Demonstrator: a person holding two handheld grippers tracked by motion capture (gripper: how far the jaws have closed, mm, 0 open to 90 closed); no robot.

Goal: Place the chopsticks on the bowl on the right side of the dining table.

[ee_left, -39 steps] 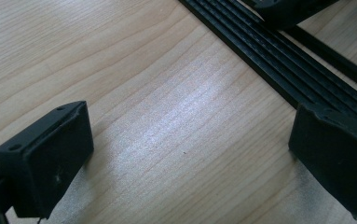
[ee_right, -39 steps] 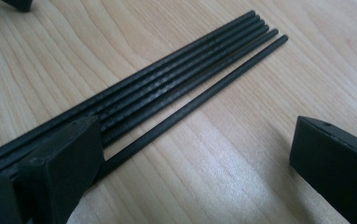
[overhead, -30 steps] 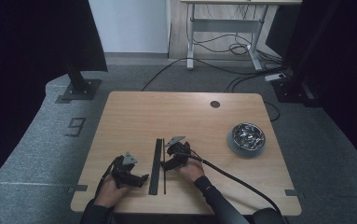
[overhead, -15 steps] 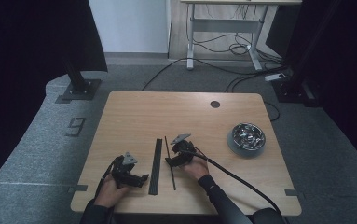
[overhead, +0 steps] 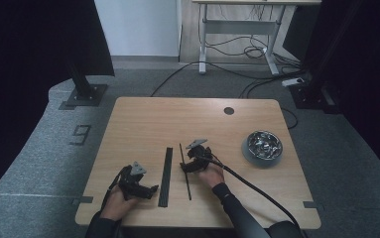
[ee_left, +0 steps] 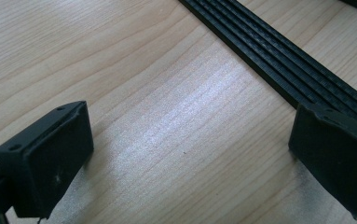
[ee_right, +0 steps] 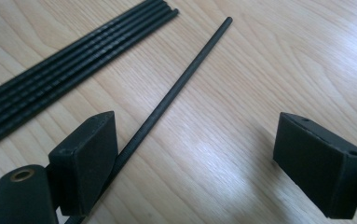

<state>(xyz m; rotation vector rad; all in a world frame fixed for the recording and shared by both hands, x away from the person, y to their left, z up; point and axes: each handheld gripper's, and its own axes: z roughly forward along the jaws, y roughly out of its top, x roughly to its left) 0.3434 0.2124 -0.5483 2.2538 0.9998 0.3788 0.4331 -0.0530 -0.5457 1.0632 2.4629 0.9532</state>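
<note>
A flat bundle of black rods (overhead: 165, 176) (ee_left: 278, 56) (ee_right: 50, 88) lies lengthwise on the wooden table (overhead: 148, 124). One single black rod (overhead: 185, 171) (ee_right: 181, 84) lies apart, just right of the bundle and slightly slanted. My right gripper (overhead: 186, 166) (ee_right: 199, 158) stands open low over this rod. Its jaws have just been opening a little; the rod lies on the table between them, close along the inner face of the left pad (ee_right: 90, 154), not gripped. My left gripper (overhead: 150, 191) (ee_left: 190, 154) is open over bare wood, left of the bundle.
A grey bowl (overhead: 247, 153) with shiny metal pieces sits at the table's right. A round cable hole (overhead: 228, 110) is near the far edge. The right gripper's cable (overhead: 257, 191) trails to the front right corner.
The single rod has left the bundle's side, shifted right and slanted. The right gripper has moved slightly right with it. The left gripper has stayed put.
</note>
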